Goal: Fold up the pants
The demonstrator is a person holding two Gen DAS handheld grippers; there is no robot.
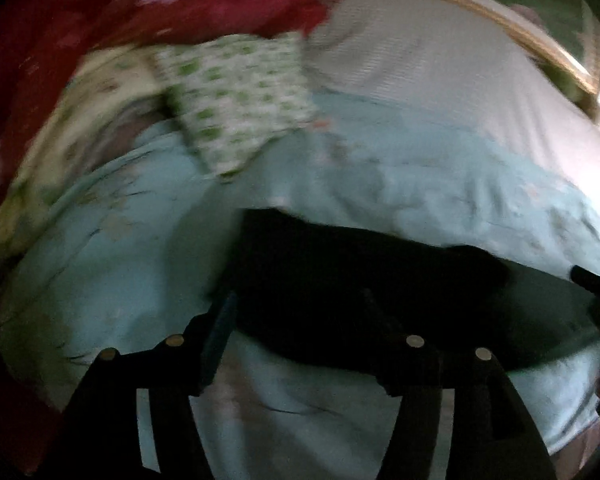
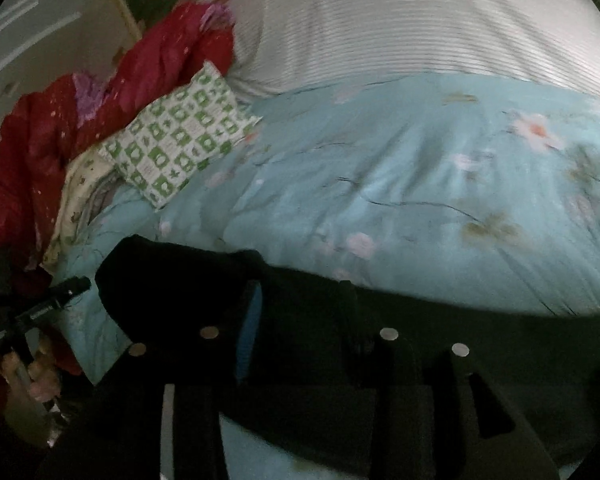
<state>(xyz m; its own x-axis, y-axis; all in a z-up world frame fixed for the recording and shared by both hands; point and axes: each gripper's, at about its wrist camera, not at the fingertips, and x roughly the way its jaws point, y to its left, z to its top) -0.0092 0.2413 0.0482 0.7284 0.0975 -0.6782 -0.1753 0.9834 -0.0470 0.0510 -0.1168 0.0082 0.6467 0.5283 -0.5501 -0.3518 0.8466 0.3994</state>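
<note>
Both grippers hang over the black pants [image 1: 360, 280] lying on the pale blue flowered quilt [image 1: 440, 184]. Left gripper [image 1: 300, 320]: jaws spread wide, the dark cloth seen between them, no pinch visible. Right gripper [image 2: 300, 312]: jaws parted too, less wide, above the pants; whether a pad touches the fabric is too dark to tell. Green-patterned pillow [image 2: 180, 140] well behind

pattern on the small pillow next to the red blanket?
White with a green checkered print on the small pillow; sharpest in the right wrist view.
</note>
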